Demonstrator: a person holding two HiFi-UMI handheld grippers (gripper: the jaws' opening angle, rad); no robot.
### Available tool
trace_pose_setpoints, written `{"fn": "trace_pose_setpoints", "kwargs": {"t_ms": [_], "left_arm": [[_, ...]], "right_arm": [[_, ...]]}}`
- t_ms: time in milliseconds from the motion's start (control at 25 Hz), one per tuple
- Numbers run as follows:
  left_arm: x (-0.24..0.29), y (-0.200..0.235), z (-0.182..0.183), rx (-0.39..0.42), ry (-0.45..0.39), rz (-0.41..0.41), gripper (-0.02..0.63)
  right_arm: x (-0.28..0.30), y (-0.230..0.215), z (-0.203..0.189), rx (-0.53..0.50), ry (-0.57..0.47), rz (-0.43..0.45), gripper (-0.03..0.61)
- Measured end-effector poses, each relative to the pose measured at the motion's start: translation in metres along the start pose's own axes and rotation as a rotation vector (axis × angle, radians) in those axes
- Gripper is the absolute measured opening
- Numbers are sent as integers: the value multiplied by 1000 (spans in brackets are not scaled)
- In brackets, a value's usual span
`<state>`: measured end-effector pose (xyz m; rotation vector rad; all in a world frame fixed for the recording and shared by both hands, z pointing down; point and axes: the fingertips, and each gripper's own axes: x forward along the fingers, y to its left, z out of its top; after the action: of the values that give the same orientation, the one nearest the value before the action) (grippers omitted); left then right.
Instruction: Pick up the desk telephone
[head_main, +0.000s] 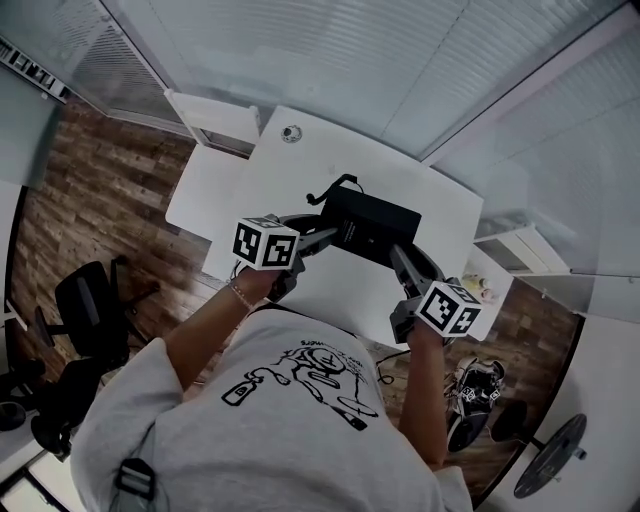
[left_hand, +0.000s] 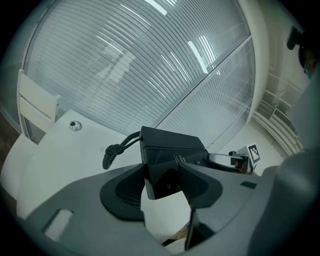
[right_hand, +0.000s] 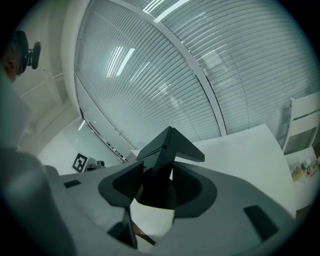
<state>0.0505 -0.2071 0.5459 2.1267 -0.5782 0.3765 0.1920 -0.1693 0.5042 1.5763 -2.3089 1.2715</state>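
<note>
the desk telephone (head_main: 370, 226) looks rigid, slick and fairly heavy, so the left gripper (left_hand: 165, 181) and right gripper (right_hand: 152, 186) sensibly pinch opposite ends.

Desk telephone (head_main: 372, 225): black, boxy, flat top, with a dark cord (left_hand: 116, 150) looping off its far left corner. It spans the gap between both grippers. Its left end is clamped in the left gripper (head_main: 320, 238) and its right end in the right gripper (head_main: 402, 257), with the body reaching out past the fingertips. It's tilted, and looks clear of the white worktop (head_main: 300, 180).
</note>
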Motion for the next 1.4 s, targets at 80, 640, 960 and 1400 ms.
{"fn": "trace_pose_setpoints", "kwargs": {"t_ms": [80,640,960,1400], "left_arm": [[-2,-8,6,4,-6,-1,193],[-29,-42,30,62,-47,-18,193],[-27,-38,31,53,-41,-8,193],[-27,-39,27,48,-30,-18,193]], "right_arm": [[-6,4,7,2,-13,0,173],[-34,34,29,-31,-69,16,173],[-30,33,30,-41,-65,13,173],[-33,35,28,-39,-64,6,173]]}}
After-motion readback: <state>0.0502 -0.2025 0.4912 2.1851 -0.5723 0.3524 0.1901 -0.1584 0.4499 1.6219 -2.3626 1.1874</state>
